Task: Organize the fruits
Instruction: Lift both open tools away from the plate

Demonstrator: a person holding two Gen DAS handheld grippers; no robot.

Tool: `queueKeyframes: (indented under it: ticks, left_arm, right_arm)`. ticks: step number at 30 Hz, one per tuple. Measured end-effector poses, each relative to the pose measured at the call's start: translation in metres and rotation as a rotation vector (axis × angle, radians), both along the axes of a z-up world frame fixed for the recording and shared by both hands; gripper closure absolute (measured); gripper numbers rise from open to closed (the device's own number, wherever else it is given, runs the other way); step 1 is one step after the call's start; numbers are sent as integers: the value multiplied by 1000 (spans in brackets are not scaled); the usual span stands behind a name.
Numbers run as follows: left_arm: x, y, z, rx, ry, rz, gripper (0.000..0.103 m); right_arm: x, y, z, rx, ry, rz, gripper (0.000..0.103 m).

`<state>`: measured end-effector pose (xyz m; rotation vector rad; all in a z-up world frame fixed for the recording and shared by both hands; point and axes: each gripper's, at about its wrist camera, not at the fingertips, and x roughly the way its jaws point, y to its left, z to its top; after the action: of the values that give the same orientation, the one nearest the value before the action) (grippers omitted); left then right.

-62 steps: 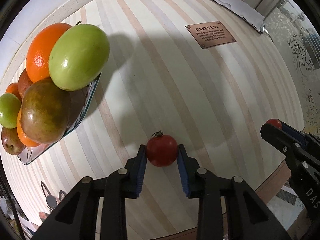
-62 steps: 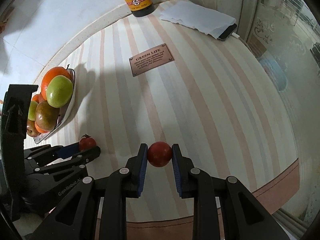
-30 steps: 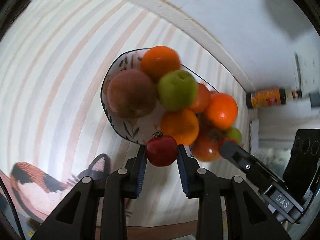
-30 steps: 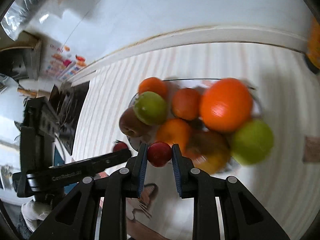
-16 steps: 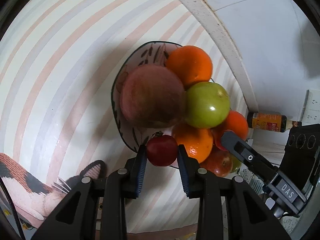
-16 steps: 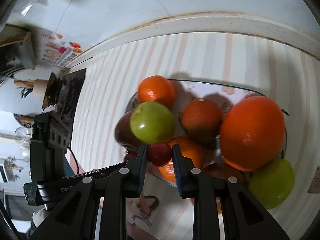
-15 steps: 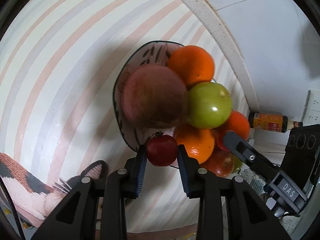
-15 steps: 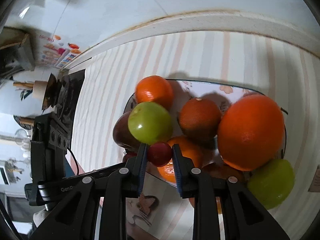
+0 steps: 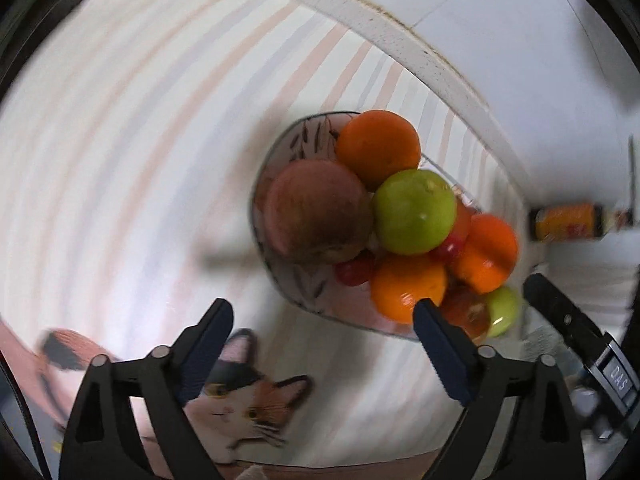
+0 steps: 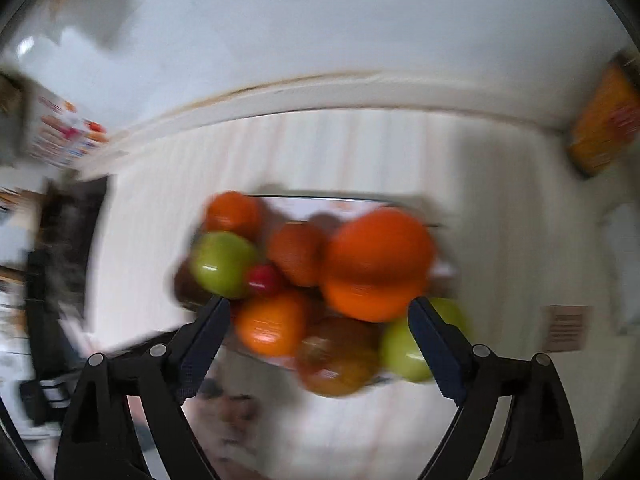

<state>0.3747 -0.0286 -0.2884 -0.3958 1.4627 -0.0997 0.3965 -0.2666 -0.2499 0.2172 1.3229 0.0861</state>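
Observation:
A patterned glass bowl on the striped cloth is heaped with oranges, green apples and a big brownish fruit. Two small red fruits lie in the pile: one at the near rim under the brown fruit, one between the green apple and an orange. My left gripper hangs over the bowl's near edge, jaws opening wide, nothing between them. In the blurred right wrist view my right gripper is over the bowl, jaws opening, empty; a small red fruit rests beside the green apple.
A brown sauce bottle lies by the wall at the right, also seen as the bottle. A cat picture is printed on the cloth near the table's front edge. A brown plaque lies right of the bowl.
Both grippers were shut on small red fruits over the bowl half a second ago. Both have sprung open and the two fruits now lie among the fruit in the bowl.

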Motion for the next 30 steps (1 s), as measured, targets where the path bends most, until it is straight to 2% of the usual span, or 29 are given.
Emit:
queueKeyframes:
  ticks: [1, 3, 5, 7, 11, 16, 19, 30]
  left_arm:
    - [-3, -3, 6, 62, -21, -24, 7]
    - [-13, -9, 18, 192, -67, -81, 6]
    - [-21, -13, 26, 269, -94, -116, 6]
    - [-29, -14, 33, 301, -112, -132, 6]
    - [-44, -15, 49, 316, -150, -153, 6]
    - [-79, -15, 85, 367, -249, -181, 6]
    - [-105, -12, 109, 396, -312, -204, 6]
    - [-218, 22, 208, 376, -530, -232, 6]
  right_arm:
    - [-7, 2, 4, -78, -9, 1, 9]
    - [-19, 3, 7, -153, -21, 1, 8]
    - [-31, 2, 9, -183, -23, -5, 8]
    - [-44, 1, 12, -195, -25, -16, 8]
    - [-72, 2, 23, -183, -41, -51, 7]
    - [-113, 10, 54, -185, -94, -93, 7]
    - [-145, 16, 81, -205, -151, -128, 7]
    - [-287, 51, 194, -222, -355, -222, 7]
